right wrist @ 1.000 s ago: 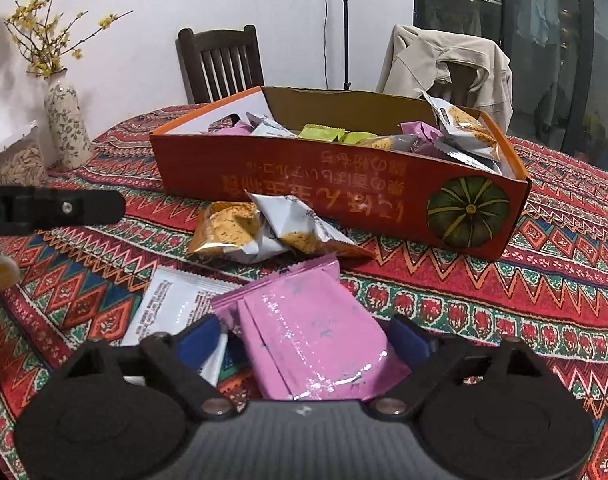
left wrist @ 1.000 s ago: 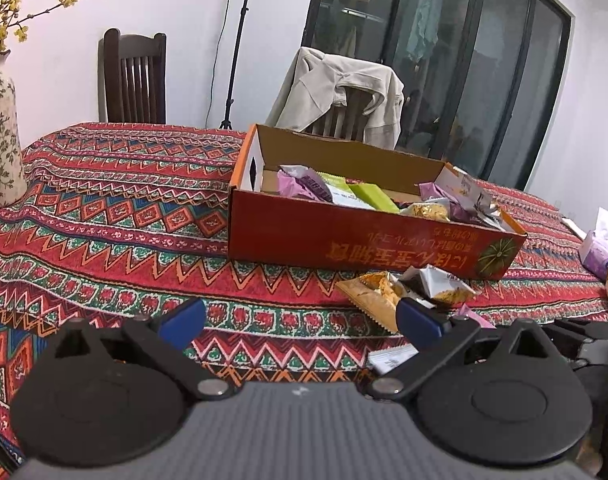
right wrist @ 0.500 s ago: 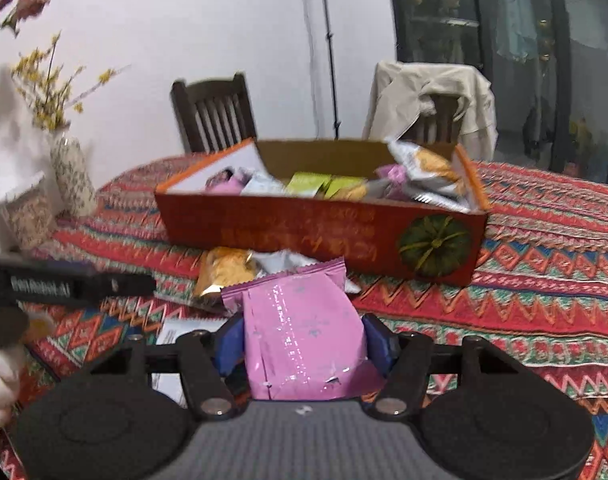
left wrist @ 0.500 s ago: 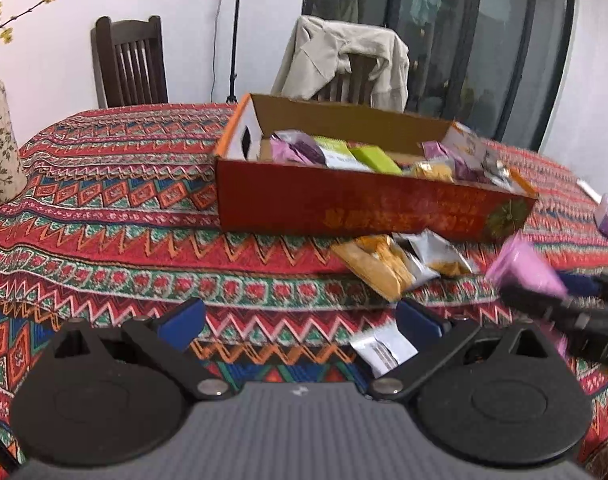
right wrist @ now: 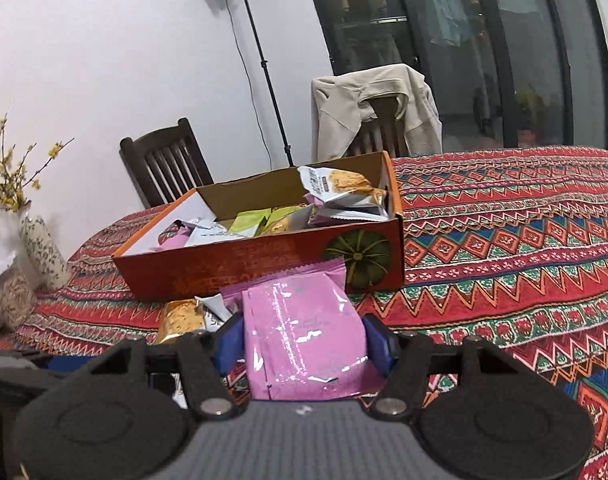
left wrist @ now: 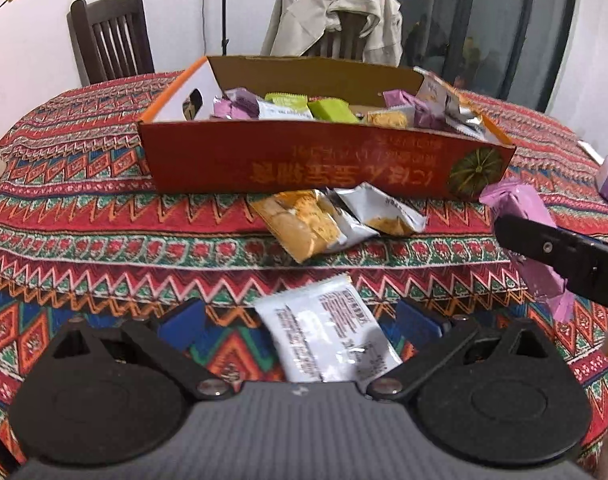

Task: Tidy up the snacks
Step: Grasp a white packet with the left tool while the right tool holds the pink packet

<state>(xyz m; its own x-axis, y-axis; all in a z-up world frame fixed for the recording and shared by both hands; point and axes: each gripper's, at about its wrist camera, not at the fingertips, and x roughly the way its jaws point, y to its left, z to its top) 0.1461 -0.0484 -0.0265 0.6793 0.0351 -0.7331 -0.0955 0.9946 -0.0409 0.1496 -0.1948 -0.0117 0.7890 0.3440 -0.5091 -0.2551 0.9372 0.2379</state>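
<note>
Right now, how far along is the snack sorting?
Done: the orange cardboard box already holds many packets. In hand: the right gripper clamps a pink foil packet. Left: a white printed packet between the open left gripper pads, plus two orange-and-silver packets on the tablecloth.

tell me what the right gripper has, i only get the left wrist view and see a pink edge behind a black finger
observer: a pink packet. Both blue pads of the right gripper press on its sides.
operator: is it over the box
observer: no. The gripper points at the front wall of the box, and the packet's top edge sits below the rim, beside the pumpkin print.
operator: anything on the table left of the box, my view cuts off there
observer: a vase with yellow flowers stands there, with a low container next to it.
</note>
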